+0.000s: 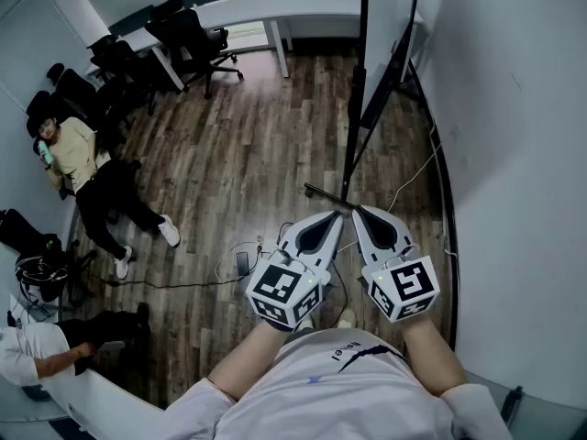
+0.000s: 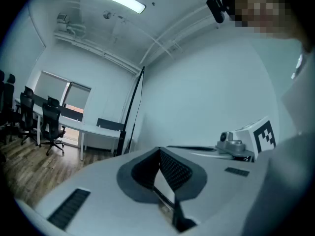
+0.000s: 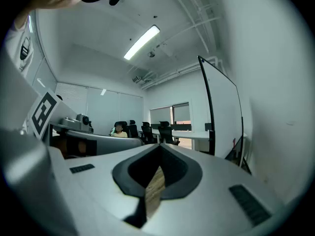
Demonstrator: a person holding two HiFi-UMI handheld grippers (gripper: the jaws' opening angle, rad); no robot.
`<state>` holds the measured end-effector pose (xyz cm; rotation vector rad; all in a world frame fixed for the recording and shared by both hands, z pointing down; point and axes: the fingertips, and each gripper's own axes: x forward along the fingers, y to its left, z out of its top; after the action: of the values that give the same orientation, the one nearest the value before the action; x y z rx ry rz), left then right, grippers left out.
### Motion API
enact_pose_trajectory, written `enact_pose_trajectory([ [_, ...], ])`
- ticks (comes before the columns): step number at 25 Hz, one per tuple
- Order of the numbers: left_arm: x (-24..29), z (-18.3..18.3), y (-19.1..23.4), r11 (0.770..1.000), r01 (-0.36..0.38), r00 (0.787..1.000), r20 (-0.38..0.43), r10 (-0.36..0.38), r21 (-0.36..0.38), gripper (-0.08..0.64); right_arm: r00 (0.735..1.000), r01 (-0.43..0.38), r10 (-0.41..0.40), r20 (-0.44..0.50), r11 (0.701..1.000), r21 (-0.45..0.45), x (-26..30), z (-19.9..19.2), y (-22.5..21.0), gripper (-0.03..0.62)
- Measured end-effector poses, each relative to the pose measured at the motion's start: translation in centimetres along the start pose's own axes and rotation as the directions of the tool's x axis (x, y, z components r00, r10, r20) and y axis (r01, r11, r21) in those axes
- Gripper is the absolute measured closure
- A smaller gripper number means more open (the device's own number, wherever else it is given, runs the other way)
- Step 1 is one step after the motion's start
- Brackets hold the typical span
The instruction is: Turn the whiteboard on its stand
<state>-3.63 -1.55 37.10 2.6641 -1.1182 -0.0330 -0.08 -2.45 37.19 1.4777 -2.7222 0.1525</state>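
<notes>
The whiteboard (image 1: pixel 385 16) stands ahead at the right, seen nearly edge-on from above, with black stand legs (image 1: pixel 353 126) running down to the wood floor. In the right gripper view the whiteboard (image 3: pixel 224 112) shows as a white panel in a black frame; in the left gripper view only the whiteboard's dark frame edge (image 2: pixel 132 113) shows. My left gripper (image 1: pixel 339 214) and right gripper (image 1: pixel 358 211) are held side by side in front of my body, short of the stand's foot and apart from it. Left gripper (image 2: pixel 160 150) and right gripper (image 3: pixel 158 146) are both shut with nothing between the jaws.
A white wall (image 1: pixel 514 154) runs close along the right. A person (image 1: pixel 87 159) sits on the floor at the left and another person (image 1: pixel 37 351) at the lower left. Office chairs (image 1: pixel 183 35) and a long white desk (image 1: pixel 275 7) stand at the back. Cables (image 1: pixel 240 262) lie on the floor.
</notes>
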Motion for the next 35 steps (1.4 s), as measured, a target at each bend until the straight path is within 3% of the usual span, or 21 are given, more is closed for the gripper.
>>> enact_pose_trajectory([
  [10, 0.6, -0.6, -0.5, 1.0, -0.009, 1.0, -0.011, 0.009, -0.002, 0.548, 1.0, -0.014, 0.014, 0.001, 0.999, 0.033, -0.4, -0.5, -0.8, 0.58],
  [21, 1.0, -0.6, -1.1, 0.999, -0.052, 0.999, -0.008, 0.052, 0.004, 0.548, 0.998, 0.034, -0.038, 0.054, 0.998, 0.062, -2.3, 0.4, -3.6, 0.578],
  [35, 2.9, -1.7, -2.5, 0.992, -0.128, 0.992, -0.007, 0.128, -0.002, 0.548, 0.998, 0.026, -0.033, 0.055, 0.994, 0.11, -4.1, -0.7, -7.6, 0.578],
])
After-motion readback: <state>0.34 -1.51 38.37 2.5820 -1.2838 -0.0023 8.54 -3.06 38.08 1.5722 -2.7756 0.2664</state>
